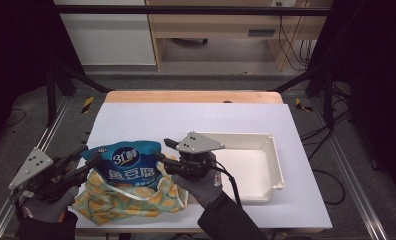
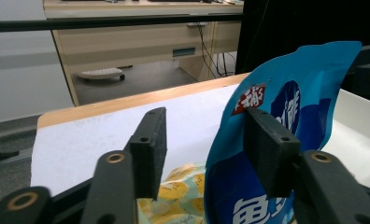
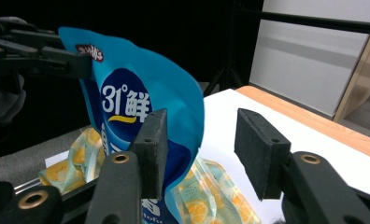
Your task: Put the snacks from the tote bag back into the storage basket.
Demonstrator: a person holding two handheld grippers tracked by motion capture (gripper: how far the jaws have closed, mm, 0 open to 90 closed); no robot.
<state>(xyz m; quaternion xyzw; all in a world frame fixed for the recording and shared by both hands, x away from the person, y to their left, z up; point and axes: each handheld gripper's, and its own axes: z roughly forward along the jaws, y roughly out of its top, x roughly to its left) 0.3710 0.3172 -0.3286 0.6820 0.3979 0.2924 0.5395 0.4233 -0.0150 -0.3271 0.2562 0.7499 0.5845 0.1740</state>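
Left tongs (image 1: 86, 159): gloved hand at 8 o'clock, jaws parted, aimed toward 2 o'clock. Right tongs (image 1: 162, 159): gloved hand, dark sleeve at 6 o'clock, jaws parted, aimed toward 9 o'clock.

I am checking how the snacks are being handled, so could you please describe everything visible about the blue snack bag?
The blue snack bag is a glossy, foil-like pouch printed with white characters, a dark blue round emblem and a small red label near its top corner. It stands upright near the table's front edge, against a yellow-patterned packet lying at its base. The left gripper and the right gripper each straddle one side edge, with one jaw against the bag and the other clear of it.
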